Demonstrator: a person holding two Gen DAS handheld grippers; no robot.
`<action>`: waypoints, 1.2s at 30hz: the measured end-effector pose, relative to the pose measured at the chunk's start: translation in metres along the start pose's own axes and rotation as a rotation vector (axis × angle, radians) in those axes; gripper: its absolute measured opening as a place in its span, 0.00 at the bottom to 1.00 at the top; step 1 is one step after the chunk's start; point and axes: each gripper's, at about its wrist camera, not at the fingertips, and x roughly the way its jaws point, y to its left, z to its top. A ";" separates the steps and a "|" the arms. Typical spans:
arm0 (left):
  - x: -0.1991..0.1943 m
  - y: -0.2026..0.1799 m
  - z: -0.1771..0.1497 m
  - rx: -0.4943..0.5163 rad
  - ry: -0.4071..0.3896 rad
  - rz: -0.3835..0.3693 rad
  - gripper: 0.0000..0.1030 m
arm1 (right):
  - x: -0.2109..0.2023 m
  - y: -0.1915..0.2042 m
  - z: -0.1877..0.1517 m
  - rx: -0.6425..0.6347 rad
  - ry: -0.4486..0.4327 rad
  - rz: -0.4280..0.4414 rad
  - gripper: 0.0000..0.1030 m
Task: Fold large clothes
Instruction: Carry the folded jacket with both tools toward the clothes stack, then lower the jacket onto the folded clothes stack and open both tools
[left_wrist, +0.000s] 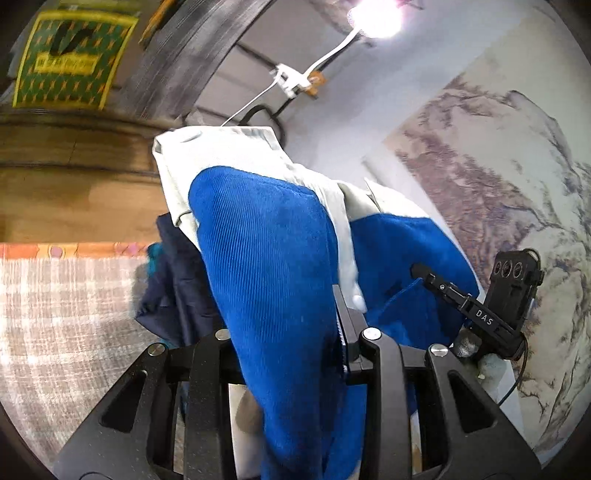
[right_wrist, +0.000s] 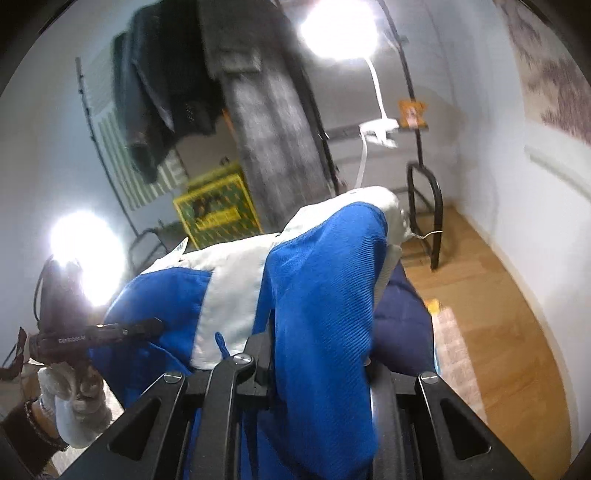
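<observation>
A large blue and white ribbed garment (left_wrist: 266, 258) hangs lifted in the air, draped over both grippers. My left gripper (left_wrist: 295, 332) is shut on its blue cloth, which covers the fingers. My right gripper (right_wrist: 317, 354) is shut on the same garment (right_wrist: 321, 295); the cloth hides its fingertips. Each gripper shows in the other's view: the right one (left_wrist: 476, 314) at the right, the left one (right_wrist: 92, 336) at the left, both at the garment's edge.
Dark navy cloth (left_wrist: 173, 295) hangs behind the garment. A checked pink bedcover (left_wrist: 66, 314) lies at the left. A black clothes rack (right_wrist: 424, 184) stands on the wooden floor (right_wrist: 498, 314). A green and yellow box (right_wrist: 218, 214) and bright lamps (right_wrist: 340, 29) are near white walls.
</observation>
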 end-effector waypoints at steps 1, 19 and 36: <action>0.003 0.006 0.000 -0.014 0.002 0.002 0.30 | 0.008 -0.012 -0.004 0.033 0.008 0.006 0.20; 0.030 0.016 -0.015 -0.017 0.076 0.131 0.48 | 0.045 -0.079 -0.050 0.211 0.088 -0.166 0.56; -0.123 -0.073 -0.025 0.128 -0.089 0.207 0.49 | -0.104 -0.006 -0.025 0.159 -0.085 -0.186 0.56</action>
